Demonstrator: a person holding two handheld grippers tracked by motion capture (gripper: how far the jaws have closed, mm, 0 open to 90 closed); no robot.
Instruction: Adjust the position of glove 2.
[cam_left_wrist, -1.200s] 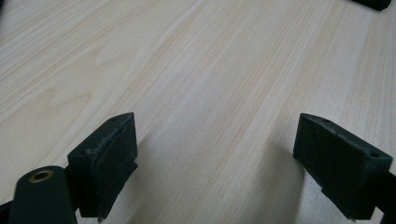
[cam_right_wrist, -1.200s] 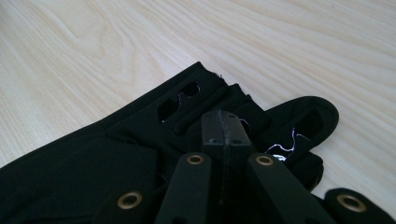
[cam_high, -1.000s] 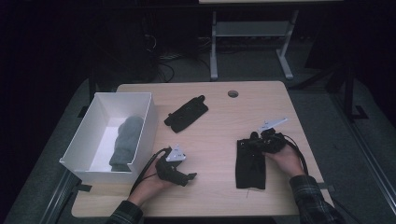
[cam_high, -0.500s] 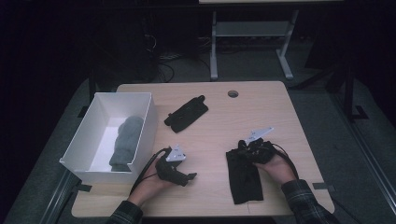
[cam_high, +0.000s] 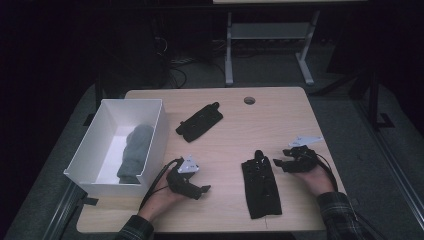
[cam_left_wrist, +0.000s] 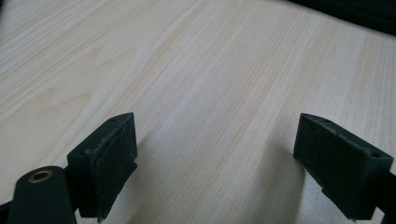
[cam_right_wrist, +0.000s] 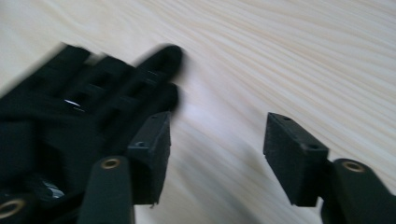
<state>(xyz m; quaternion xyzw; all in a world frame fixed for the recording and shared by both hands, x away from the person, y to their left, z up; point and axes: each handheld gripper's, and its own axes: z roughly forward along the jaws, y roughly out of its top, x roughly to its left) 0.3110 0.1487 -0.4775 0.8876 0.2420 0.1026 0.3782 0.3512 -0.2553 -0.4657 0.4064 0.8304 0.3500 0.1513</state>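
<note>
Glove, black, lies flat on the counter near the front edge, fingers pointing away from the person, cuff toward them. Right gripper sits just beside glove's right edge, near the fingertip end; jaws have just been opening, now apart with nothing between them, bare wood in the gap. Right gripper view shows the glove off the left jaw, blurred, touching or just short of it, can't tell which. Left gripper is well left of the glove, resting low on the counter in the person's left hand; jaws wide apart, only wood grain between them in the left gripper view. Second black glove lies well beyond and left of the first one, angled, toward the counter's middle. White box stands at the counter's left edge, far left of the glove, with a grey glove-like item lying inside. Round cable hole is near the back edge, straight beyond the glove.
</note>
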